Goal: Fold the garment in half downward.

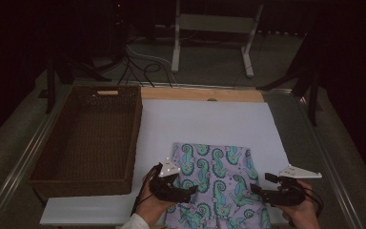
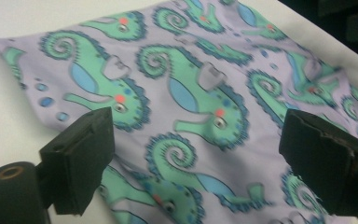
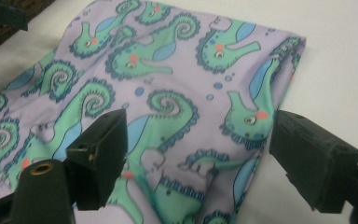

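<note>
Seahorse cloth [image 1: 214, 179] lies flat, edges free of basket [image 1: 86, 138].

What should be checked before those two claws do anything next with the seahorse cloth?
1. Left gripper jaws open, nothing pinched: ok.
2. Right gripper jaws open, nothing pinched: ok.
3. Seahorse cloth lies on the white board, folded: ok.
4. Both grippers low over the cloth's near part, one at each side: ok.
5. Wicker basket at the left has room inside: ok.
6. Whether the jaws touch the cloth: cannot tell.
</note>
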`<action>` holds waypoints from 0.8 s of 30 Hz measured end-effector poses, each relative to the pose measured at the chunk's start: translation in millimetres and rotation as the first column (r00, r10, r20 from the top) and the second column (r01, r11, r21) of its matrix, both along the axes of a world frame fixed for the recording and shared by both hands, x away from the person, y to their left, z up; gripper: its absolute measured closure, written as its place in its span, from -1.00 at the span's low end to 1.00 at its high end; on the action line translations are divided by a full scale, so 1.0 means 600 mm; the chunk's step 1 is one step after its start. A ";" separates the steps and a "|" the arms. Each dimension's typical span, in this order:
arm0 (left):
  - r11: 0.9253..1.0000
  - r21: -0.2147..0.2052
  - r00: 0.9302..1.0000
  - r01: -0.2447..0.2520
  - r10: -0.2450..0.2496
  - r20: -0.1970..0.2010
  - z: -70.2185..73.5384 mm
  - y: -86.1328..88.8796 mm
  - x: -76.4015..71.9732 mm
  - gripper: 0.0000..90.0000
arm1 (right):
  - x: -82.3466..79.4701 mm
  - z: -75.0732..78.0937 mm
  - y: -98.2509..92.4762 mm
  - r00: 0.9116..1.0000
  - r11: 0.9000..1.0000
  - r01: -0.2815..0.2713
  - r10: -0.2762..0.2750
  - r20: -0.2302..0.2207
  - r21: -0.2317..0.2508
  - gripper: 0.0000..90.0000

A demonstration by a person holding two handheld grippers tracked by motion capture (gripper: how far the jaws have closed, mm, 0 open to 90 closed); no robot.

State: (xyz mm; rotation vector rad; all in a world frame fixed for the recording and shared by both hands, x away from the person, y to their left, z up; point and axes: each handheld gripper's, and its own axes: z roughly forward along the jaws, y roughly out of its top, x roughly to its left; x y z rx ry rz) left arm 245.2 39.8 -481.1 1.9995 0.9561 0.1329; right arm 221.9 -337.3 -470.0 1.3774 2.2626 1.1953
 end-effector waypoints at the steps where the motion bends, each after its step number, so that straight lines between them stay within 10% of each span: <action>1: 1.000 0.002 1.000 -0.007 0.007 0.000 0.000 0.001 0.004 -0.79 | 0.003 0.000 0.001 1.000 1.000 0.007 -0.007 0.003 0.005 -0.60; 24: 0.999 -0.001 0.996 -0.044 0.044 0.074 0.010 0.004 0.056 -1.00 | 0.052 0.004 0.025 0.996 0.999 0.048 -0.050 0.070 0.021 -0.78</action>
